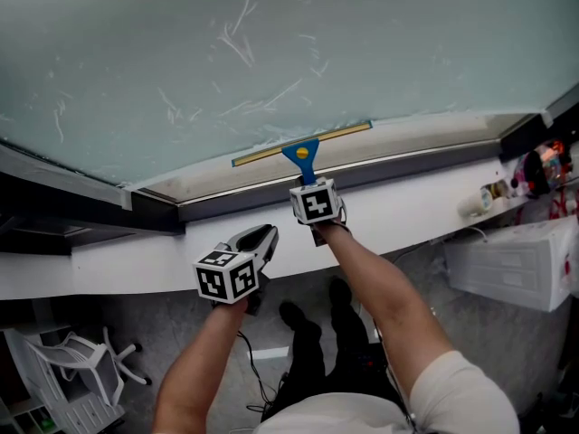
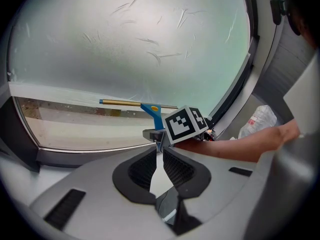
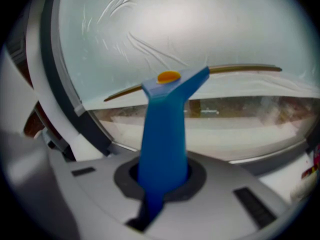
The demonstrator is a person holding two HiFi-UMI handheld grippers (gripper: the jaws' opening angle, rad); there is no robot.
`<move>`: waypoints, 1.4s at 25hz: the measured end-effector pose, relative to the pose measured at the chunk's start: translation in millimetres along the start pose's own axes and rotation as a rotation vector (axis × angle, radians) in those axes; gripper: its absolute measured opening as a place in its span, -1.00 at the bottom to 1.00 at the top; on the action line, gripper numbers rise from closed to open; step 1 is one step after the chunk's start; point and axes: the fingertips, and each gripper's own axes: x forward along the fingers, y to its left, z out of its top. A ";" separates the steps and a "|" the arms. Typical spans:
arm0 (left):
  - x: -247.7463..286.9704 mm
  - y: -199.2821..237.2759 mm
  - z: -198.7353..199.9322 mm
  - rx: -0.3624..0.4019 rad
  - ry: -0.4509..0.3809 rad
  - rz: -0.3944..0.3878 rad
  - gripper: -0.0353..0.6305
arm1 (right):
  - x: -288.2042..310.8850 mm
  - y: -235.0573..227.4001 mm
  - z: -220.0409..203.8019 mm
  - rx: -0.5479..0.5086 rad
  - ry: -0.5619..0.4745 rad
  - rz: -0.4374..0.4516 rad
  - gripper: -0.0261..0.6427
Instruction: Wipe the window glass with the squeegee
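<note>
White cloth covers the person's shoulder at the bottom right of the head view, and two bare forearms reach up from it toward the middle of the frame. Below them, grey floor shows with a pair of dark shoes [image 1: 312,310] and, in the lower left corner, a white chair [image 1: 81,373].

Nearest of the two, the left tool [image 1: 261,239] hangs left of centre, apart from the window. In the left gripper view its jaws [image 2: 161,150] stand together with nothing between them.

Just beyond and to the right, the right tool [image 1: 308,177] is clamped on the blue handle of the squeegee [image 1: 303,155]. The right gripper view shows the handle [image 3: 164,139] rising from between the closed jaws of the right tool [image 3: 161,178], with an orange spot near its top.

A white ledge [image 1: 136,259] runs across the frame behind both tools, with a dark frame [image 1: 235,202] above it.

Farther on, the squeegee's brass-coloured blade [image 1: 348,131] lies low on the window glass [image 1: 271,52], close to its bottom edge, the right end higher in the head view. Above the blade the pane is milky with thin curved streaks; below it runs a clearer strip [image 3: 240,109].
</note>
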 end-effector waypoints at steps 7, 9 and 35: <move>3.5 -2.7 -6.6 -0.002 0.016 -0.005 -0.70 | -6.0 2.2 -9.6 -0.016 0.021 0.030 -0.83; 4.2 -6.9 -5.9 -0.002 0.015 -0.009 -0.70 | -11.6 3.7 -14.7 -0.022 0.040 0.041 -0.83; 9.4 -166.8 93.6 0.091 -0.175 -0.141 -0.70 | -224.5 -55.3 22.8 0.019 -0.017 0.090 -0.83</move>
